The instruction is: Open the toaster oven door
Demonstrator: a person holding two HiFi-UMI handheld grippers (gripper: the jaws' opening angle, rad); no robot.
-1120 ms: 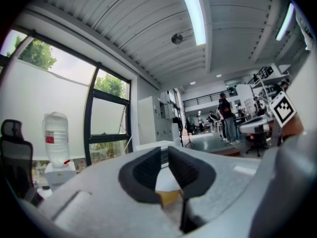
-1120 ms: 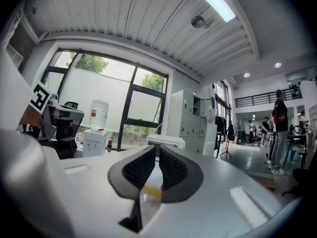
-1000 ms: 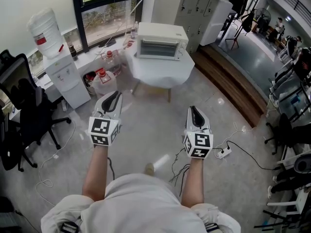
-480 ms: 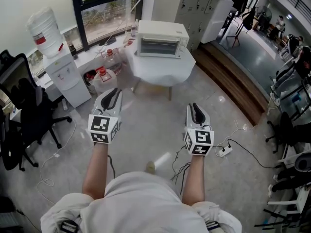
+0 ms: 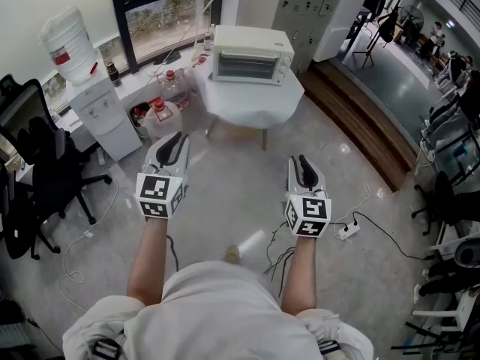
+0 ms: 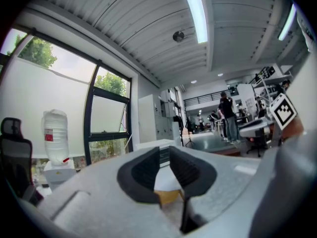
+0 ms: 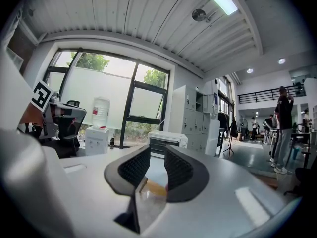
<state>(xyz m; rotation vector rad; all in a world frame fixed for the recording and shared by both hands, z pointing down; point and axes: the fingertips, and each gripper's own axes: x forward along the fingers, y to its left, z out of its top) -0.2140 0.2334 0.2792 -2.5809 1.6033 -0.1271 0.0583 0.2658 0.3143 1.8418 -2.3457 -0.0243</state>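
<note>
The oven sits in the upper centre of the head view, a cream box with a dark glass door across most of its front and a control strip down the right side. The door stands upright and closed against the body. It rests on a small table draped in white cloth, well apart from both tools. My left gripper is at the lower left of that view and my right gripper at the lower right, both pointing up the frame toward the table. In the left gripper view the ribbed black pads have just been opening and now stand a little spread, with nothing between them; the oven shows far off through the gap. In the right gripper view the pads are likewise parted and bare, and the oven shows just above them. The floor is pale grey and glossy, with a power strip and loose cables at the lower right. A water dispenser with a big bottle stands at the upper left beside a window, and a black chair is at the left edge. Pale lockers rise behind the oven, and a wooden step runs diagonally down the right.
</note>
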